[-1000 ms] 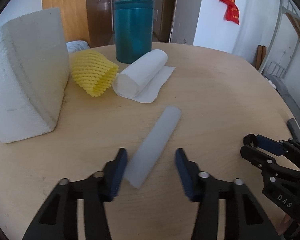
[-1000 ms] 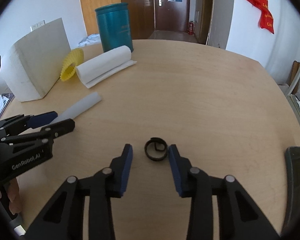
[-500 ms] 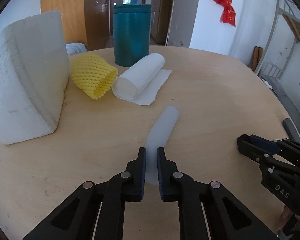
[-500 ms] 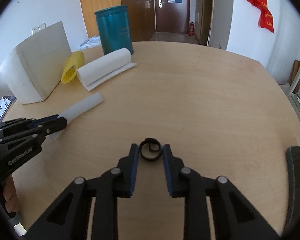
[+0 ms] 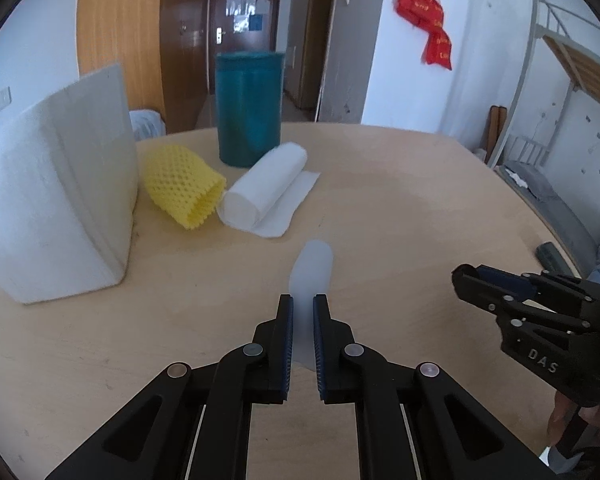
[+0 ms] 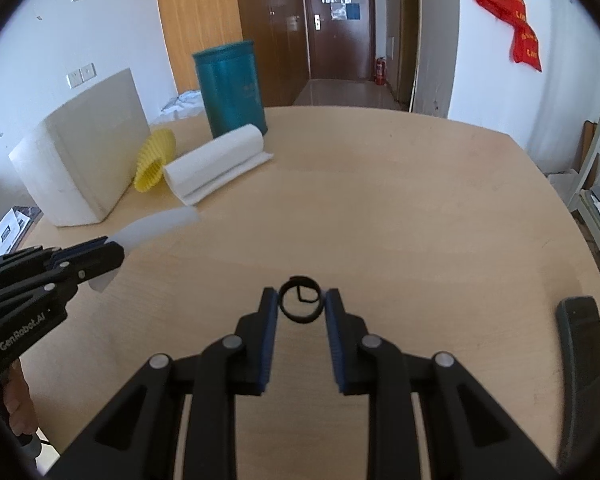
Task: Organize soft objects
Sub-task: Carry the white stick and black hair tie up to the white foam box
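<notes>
My left gripper [image 5: 302,308] is shut on the near end of a translucent white foam strip [image 5: 314,268] and holds it lifted off the round wooden table [image 5: 400,208]; the strip also shows in the right wrist view [image 6: 152,232], sticking out of the left gripper [image 6: 112,252]. My right gripper [image 6: 301,302] is shut on a black coiled band [image 6: 301,304] and holds it above the table. The right gripper shows at the right of the left wrist view [image 5: 466,280].
At the back left stand a big white foam block [image 5: 56,208], a yellow foam net sleeve [image 5: 182,188], a rolled white foam sheet [image 5: 266,192] and a teal cylindrical bin [image 5: 248,108]. A dark flat object [image 6: 580,344] lies at the table's right edge.
Both grippers closed, the left on the foam strip and the right on the black band. Both have since lifted their objects off the table.
</notes>
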### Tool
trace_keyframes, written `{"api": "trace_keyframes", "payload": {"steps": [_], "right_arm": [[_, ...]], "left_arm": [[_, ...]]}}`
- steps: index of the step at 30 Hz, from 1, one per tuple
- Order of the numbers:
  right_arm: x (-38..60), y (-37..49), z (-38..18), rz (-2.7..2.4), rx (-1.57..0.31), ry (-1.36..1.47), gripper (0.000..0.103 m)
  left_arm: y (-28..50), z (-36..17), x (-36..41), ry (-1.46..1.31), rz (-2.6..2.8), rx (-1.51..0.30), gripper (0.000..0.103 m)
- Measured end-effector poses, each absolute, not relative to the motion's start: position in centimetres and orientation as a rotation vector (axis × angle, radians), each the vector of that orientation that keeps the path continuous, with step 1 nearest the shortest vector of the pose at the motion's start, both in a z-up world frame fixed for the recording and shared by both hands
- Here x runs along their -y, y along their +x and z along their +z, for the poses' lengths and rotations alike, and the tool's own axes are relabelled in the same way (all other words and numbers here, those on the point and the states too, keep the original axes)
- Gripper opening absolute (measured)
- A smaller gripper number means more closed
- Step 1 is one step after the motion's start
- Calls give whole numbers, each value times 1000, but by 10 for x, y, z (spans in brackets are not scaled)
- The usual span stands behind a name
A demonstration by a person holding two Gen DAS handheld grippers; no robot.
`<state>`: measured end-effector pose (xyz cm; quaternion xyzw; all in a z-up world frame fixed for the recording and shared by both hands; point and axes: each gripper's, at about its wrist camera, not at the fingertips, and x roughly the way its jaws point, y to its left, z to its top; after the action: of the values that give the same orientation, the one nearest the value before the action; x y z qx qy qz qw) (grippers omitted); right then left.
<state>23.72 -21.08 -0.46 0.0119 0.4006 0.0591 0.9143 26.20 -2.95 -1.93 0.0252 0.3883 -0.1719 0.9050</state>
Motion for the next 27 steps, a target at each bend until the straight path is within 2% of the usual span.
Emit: {"api": "trace_keyframes", "payload": {"steps": [12, 27], "right_arm": [[202, 214, 16, 126, -779, 13, 28], [181, 162, 42, 149, -697, -2, 28]], "left_arm": [[239, -2, 20, 44, -339, -753, 10], [173, 19, -4, 25, -317, -667, 10]]}}
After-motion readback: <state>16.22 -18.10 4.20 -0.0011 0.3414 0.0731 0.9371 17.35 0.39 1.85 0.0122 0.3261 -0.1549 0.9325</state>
